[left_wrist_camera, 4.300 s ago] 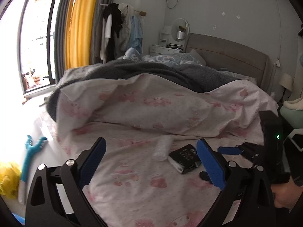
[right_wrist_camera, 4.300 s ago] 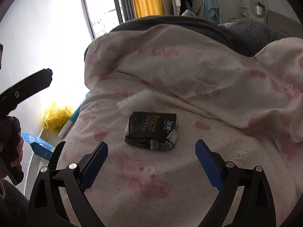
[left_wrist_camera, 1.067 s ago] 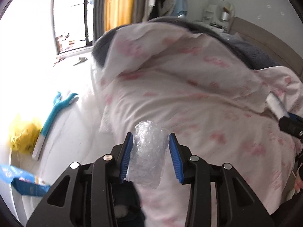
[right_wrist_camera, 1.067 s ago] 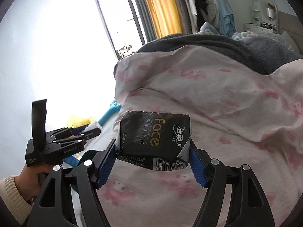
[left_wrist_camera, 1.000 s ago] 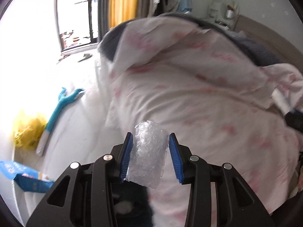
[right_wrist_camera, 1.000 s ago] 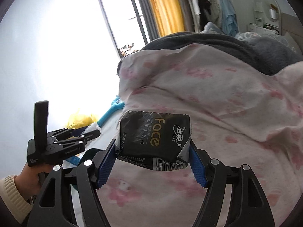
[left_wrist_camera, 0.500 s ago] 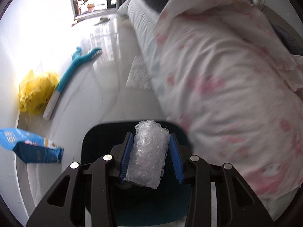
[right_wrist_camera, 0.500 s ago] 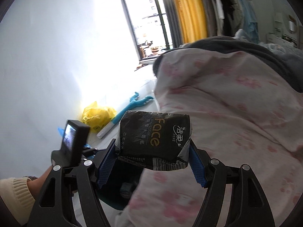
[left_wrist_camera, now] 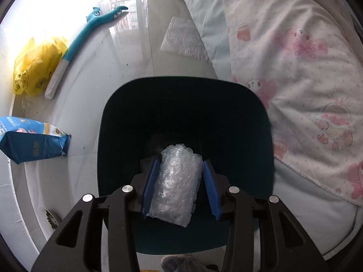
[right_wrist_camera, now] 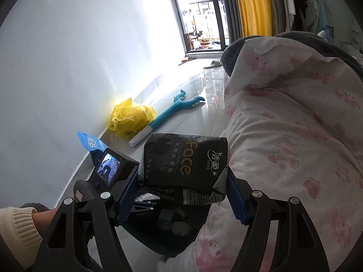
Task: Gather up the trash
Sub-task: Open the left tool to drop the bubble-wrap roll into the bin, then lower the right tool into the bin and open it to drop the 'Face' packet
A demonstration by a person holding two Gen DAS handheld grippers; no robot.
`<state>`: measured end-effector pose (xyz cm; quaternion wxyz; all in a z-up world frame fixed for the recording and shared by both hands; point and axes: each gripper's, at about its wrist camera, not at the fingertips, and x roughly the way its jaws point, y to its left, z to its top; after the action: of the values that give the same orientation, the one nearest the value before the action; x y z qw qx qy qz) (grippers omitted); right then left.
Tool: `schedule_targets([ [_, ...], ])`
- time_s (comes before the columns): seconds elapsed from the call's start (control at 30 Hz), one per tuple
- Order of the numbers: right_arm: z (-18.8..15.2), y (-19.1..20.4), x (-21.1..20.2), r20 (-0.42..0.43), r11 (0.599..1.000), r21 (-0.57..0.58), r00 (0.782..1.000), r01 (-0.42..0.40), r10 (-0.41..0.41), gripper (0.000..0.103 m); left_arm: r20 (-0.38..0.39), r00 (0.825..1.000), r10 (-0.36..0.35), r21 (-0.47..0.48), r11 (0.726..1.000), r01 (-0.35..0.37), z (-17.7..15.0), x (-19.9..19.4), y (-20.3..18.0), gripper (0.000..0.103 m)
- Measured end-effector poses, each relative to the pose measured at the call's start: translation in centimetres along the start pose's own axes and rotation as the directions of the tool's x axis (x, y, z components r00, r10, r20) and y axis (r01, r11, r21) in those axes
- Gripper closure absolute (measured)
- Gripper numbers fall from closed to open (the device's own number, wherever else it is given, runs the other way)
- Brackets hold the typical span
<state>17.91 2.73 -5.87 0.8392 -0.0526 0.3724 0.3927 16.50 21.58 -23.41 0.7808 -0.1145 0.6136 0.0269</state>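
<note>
My left gripper [left_wrist_camera: 181,162] points steeply down into the mouth of a dark teal bin [left_wrist_camera: 181,81] on the floor, shut on a clear bubble-wrap roll [left_wrist_camera: 177,185] between its blue pads. In the right wrist view my right gripper [right_wrist_camera: 182,175] is shut on a black tissue pack [right_wrist_camera: 186,158], held over the bed's edge just above and right of the same bin [right_wrist_camera: 158,242]. The small screen [right_wrist_camera: 108,166] on the back of the left gripper's unit shows there, with a hand in a cream sleeve [right_wrist_camera: 15,233] holding it. Some trash [right_wrist_camera: 177,224] lies inside the bin.
A bed with a pink-print quilt [left_wrist_camera: 295,68] borders the bin on the right. On the white floor lie a yellow bag [left_wrist_camera: 34,68], a blue packet [left_wrist_camera: 29,139], a teal-handled brush [left_wrist_camera: 77,45] and a flat bubble-wrap sheet [left_wrist_camera: 183,38]. A white wall [right_wrist_camera: 68,68] runs along the left.
My left gripper has swung off the bed and dipped down over the bin with the roll. My right gripper has carried the tissue pack left toward the bin.
</note>
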Motion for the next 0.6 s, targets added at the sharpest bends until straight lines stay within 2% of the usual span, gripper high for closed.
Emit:
schedule_targets([
  [0.1,0.0,0.3,0.7,-0.013,1.0,0.003,1.0,-0.001,0.001,0.031,-0.007,1.0,-0.009,-0.008,1.0,0.009,-0.1,0.0,0.4,0.058],
  [0.23,-0.2,0.5,1.5,-0.034,1.0,0.003,0.999,0.002,-0.002,0.031,-0.013,1.0,-0.016,-0.019,1.0,0.016,-0.2,-0.2,0.8,0.04],
  [0.33,-0.1,0.4,2.2,-0.049,1.0,0.016,0.999,0.004,-0.003,0.031,-0.008,1.0,-0.015,-0.001,1.0,0.015,-0.4,-0.8,0.6,0.035],
  [0.6,-0.3,0.6,3.9,-0.079,0.999,0.04,0.997,0.001,0.002,0.031,0.069,0.998,-0.013,-0.011,1.0,0.013,-0.5,-3.7,2.4,0.026],
])
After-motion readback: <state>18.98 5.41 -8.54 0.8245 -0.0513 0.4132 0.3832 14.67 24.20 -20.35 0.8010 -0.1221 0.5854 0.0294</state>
